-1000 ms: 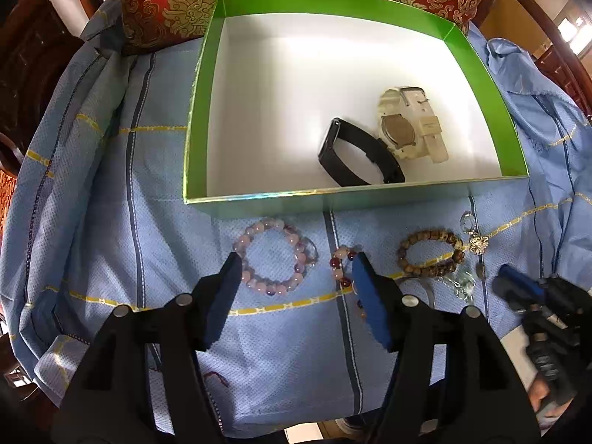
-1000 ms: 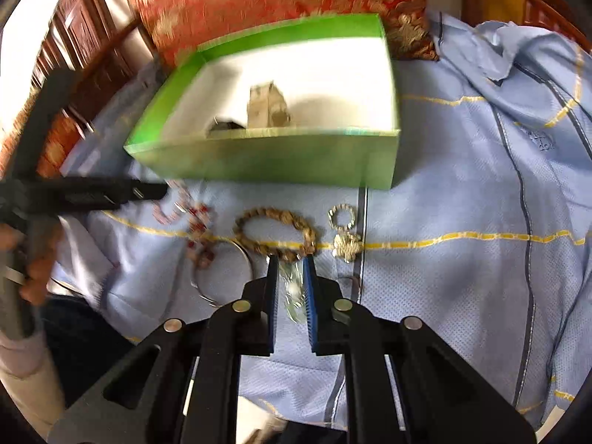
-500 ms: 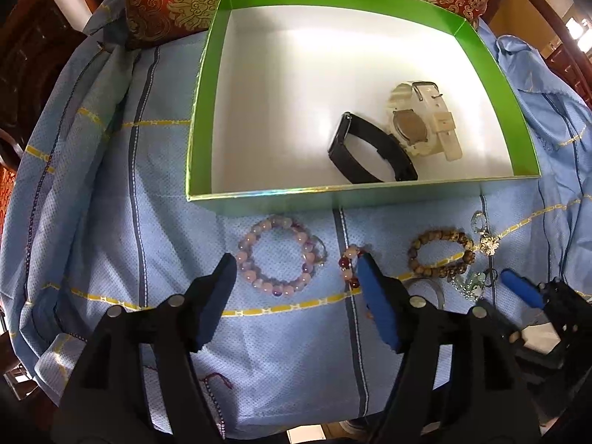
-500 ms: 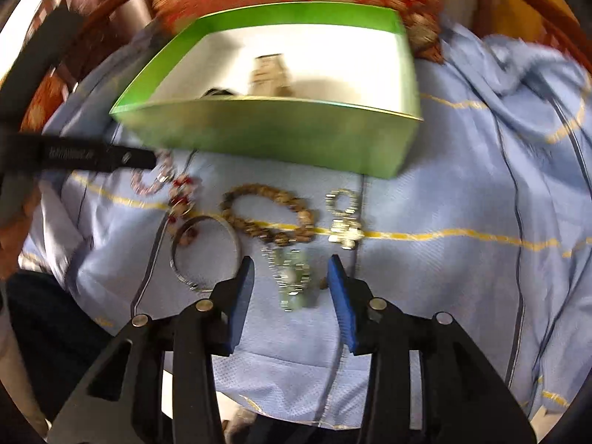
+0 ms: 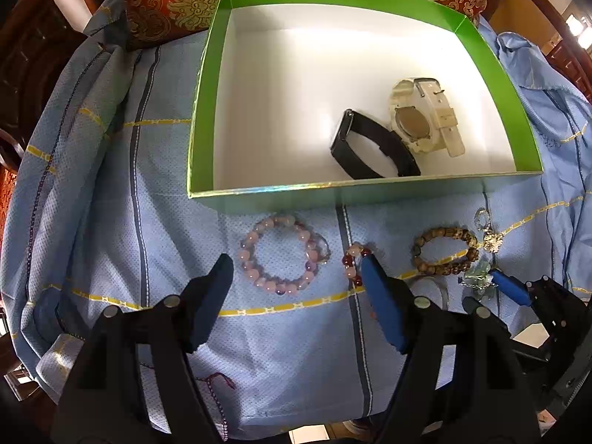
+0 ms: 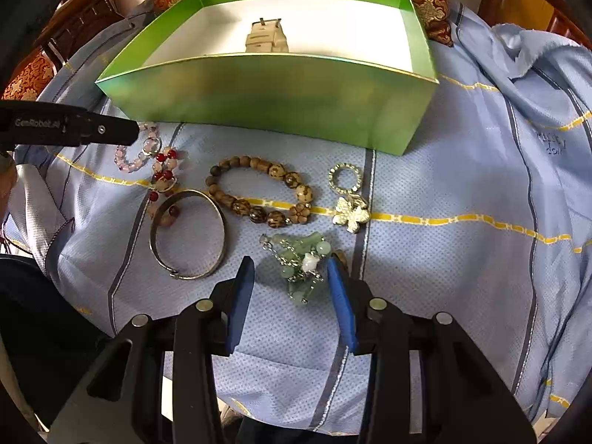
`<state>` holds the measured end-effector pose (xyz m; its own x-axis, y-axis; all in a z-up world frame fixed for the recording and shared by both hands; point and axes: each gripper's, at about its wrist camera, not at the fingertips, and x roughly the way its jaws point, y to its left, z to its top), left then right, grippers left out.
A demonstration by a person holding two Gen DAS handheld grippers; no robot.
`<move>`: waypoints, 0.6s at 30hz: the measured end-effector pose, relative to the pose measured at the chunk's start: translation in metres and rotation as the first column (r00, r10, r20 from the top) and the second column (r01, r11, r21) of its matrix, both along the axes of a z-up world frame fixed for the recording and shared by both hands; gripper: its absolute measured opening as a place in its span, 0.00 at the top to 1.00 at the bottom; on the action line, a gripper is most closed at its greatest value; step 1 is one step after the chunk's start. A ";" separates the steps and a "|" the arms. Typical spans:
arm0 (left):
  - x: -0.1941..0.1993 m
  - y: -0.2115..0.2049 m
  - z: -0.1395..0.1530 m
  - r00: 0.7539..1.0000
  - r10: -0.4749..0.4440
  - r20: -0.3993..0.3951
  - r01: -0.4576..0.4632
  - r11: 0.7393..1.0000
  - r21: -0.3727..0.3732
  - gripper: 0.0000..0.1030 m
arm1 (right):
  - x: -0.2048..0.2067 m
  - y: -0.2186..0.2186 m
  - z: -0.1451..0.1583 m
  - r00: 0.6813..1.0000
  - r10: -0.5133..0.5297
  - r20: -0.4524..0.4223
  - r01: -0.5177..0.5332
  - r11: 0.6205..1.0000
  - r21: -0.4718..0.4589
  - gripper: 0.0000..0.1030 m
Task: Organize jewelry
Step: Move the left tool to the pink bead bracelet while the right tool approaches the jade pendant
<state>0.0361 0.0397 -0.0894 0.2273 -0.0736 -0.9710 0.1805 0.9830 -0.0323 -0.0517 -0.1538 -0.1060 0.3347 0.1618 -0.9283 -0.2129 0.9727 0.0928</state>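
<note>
Two watches [image 5: 407, 133] already lie in the green box [image 5: 207, 111] as my left claw [image 5: 296, 277] widens, empty, over the pink bracelet [image 5: 281, 259] and my half-open right claw [image 6: 290, 277] straddles the jade charm [image 6: 303, 262], five pieces left on the cloth [image 6: 444, 259].

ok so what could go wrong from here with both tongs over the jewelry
1. The right tongs straddle the green bead piece, a loose tangle of chain and beads; a pinch may catch only a strand, leaving the rest to dangle or snag.
2. The left tongs, jaws opening, sit over the pink bead bracelet, but one finger lies by the red bead bracelet and could drag it.
3. The silver bangle overlaps the red beads, so lifting one may pull the other.
</note>
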 end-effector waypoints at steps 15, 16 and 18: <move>-0.002 0.008 0.003 1.000 0.023 0.012 -0.023 1.000 -0.003 0.30 | 0.006 0.014 -0.001 1.000 0.022 0.007 -0.022 1.000 -0.011 0.82; -0.002 0.009 0.004 1.000 0.024 0.014 -0.024 1.000 -0.006 0.30 | 0.006 0.013 0.001 1.000 0.022 0.010 -0.022 1.000 -0.003 0.84; -0.003 0.012 0.005 0.999 0.032 0.013 -0.031 0.999 -0.017 0.30 | 0.004 0.010 0.007 1.000 0.019 0.021 -0.019 1.000 0.008 0.84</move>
<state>0.0334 0.0521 -0.0841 0.2430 -0.0822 -0.9665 0.1500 0.9876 -0.0462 -0.0479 -0.1438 -0.0992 0.3511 0.1757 -0.9197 -0.2334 0.9676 0.0957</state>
